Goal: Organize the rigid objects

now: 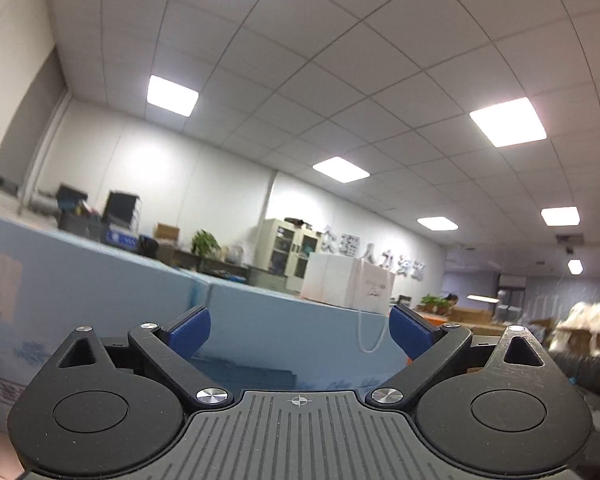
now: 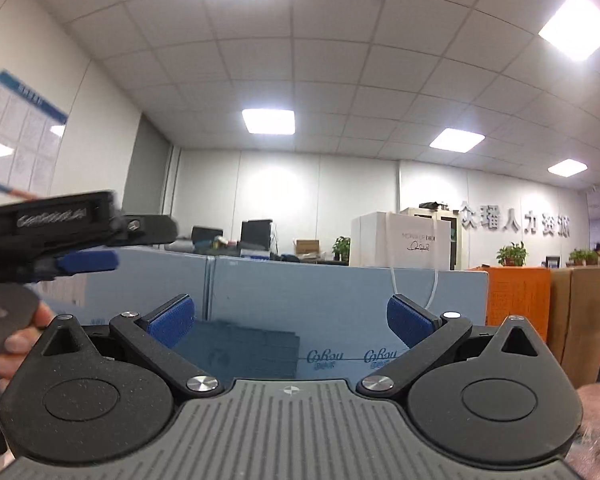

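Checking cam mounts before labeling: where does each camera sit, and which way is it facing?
Left wrist: on the left gripper, tilted up over blue boxes at ceiling; own open blue pads only.
Right wrist: on the right gripper, aimed likewise; the left gripper and hand show at left.
Shared: white bag, wall lettering.

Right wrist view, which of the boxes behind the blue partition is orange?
The orange box right of the blue partition; the boxes farther right are plain brown cardboard.

Both wrist cams tilting up, facing office ceiling, sitting close behind blue boxes point(image 1: 260, 320). Sharing white bag point(image 2: 416, 240), wall lettering point(image 1: 374, 258). Right cam catching left gripper point(image 2: 88, 262) at left edge.
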`<action>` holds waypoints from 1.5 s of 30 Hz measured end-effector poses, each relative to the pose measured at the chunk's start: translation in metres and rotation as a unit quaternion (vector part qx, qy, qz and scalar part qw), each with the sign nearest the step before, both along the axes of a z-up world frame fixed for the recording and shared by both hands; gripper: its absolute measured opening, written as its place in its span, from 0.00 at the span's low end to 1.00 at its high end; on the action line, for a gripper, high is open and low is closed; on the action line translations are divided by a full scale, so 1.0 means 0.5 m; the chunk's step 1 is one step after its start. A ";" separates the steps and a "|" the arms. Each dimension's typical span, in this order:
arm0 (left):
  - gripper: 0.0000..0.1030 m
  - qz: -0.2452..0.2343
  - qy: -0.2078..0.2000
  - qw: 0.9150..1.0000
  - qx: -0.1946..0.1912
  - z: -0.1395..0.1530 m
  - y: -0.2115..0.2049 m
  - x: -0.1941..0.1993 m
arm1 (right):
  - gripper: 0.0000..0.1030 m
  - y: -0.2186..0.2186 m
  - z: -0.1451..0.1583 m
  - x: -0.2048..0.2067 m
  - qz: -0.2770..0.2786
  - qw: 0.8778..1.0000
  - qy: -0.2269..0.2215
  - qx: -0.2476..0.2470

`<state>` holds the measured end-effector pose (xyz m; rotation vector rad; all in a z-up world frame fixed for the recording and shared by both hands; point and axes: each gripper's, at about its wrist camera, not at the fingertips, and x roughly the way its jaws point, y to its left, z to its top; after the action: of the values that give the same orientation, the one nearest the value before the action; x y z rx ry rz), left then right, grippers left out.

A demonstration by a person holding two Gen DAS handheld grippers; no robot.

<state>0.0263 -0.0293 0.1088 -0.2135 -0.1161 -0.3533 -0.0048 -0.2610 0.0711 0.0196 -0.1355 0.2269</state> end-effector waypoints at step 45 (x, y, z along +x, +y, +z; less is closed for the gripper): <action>1.00 0.110 0.036 0.993 0.012 -0.197 0.100 -0.038 | 1.00 0.081 -0.180 0.071 -0.013 0.993 0.060 0.099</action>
<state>0.0072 0.0210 0.0105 -0.1876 -0.0638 -0.1270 0.0307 -0.2207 -0.0190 0.2288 -0.0385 0.1853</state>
